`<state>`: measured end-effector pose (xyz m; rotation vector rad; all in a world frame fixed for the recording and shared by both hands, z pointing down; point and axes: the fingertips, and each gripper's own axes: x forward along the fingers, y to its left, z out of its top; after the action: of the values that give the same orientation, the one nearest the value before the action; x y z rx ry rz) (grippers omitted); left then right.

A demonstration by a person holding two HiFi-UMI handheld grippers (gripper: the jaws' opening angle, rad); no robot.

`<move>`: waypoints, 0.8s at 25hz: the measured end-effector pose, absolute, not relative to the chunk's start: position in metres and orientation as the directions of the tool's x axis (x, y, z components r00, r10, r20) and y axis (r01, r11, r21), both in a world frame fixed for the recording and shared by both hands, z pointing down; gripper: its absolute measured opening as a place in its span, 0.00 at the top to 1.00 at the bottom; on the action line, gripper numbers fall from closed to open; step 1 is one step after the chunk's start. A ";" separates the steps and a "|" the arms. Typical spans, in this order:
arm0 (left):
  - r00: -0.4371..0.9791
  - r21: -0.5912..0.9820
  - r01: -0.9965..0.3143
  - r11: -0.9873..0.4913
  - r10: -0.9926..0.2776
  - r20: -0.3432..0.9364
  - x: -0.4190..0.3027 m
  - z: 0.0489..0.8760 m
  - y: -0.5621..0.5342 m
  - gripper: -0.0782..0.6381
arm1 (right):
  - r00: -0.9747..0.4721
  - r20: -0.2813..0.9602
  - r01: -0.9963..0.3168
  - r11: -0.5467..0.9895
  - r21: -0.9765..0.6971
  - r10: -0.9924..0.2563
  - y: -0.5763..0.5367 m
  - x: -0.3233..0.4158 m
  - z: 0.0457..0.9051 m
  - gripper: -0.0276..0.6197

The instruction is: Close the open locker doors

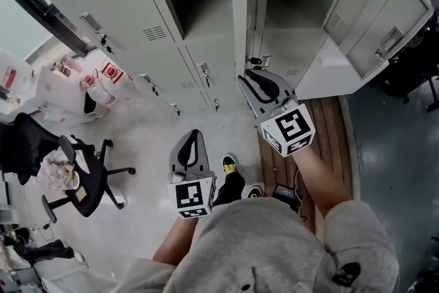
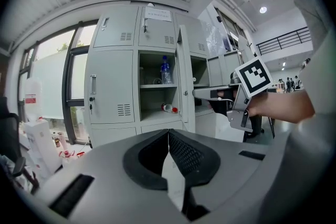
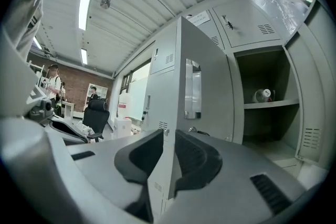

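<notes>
Grey lockers (image 1: 130,17) line the wall, two compartments standing open. Between them an open door (image 1: 241,10) shows edge-on. My right gripper (image 1: 247,80) reaches level to that door's free edge. In the right gripper view the door edge (image 3: 176,86) runs straight between the jaws of my right gripper (image 3: 169,135), which are shut on it. A second open door (image 1: 384,17) swings out at the far right. My left gripper (image 1: 195,135) hangs lower and nearer me, away from the lockers; seen from its own camera, my left gripper (image 2: 168,135) is shut with nothing in it.
Bottles sit on the open shelves (image 2: 165,70) (image 3: 262,95). A black office chair (image 1: 82,175) and boxes (image 1: 96,82) stand on the floor at left. A wooden platform (image 1: 329,141) lies below the right-hand lockers. My shoes (image 1: 230,165) are close to the locker base.
</notes>
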<state>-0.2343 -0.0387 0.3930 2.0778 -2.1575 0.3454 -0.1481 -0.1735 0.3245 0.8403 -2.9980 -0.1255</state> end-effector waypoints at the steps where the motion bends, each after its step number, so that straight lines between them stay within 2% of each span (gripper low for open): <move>1: -0.048 -0.075 -0.997 0.030 -0.967 0.250 -0.237 0.394 -0.041 0.88 | -0.856 -0.007 -0.516 0.852 0.091 -0.518 -0.172 -0.151 0.321 0.83; 6: -0.033 -0.072 -0.997 0.016 -0.971 0.238 -0.245 0.393 -0.062 0.88 | -0.822 -0.045 -0.567 0.807 0.166 -0.568 -0.183 -0.149 0.309 0.83; 14: 0.014 -0.053 -0.998 -0.028 -0.968 0.250 -0.254 0.400 -0.102 0.88 | -0.795 -0.021 -0.597 0.776 0.206 -0.606 -0.209 -0.151 0.310 0.83; 20: 0.031 -0.054 -0.998 -0.044 -0.973 0.230 -0.262 0.393 -0.124 0.88 | -0.829 0.046 -0.552 0.829 0.092 -0.558 -0.216 -0.162 0.325 0.83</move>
<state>-0.2625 -0.1240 0.3933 2.1639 -2.0833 0.3094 -0.1622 -0.2157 0.3247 0.8924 -2.9364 -0.1143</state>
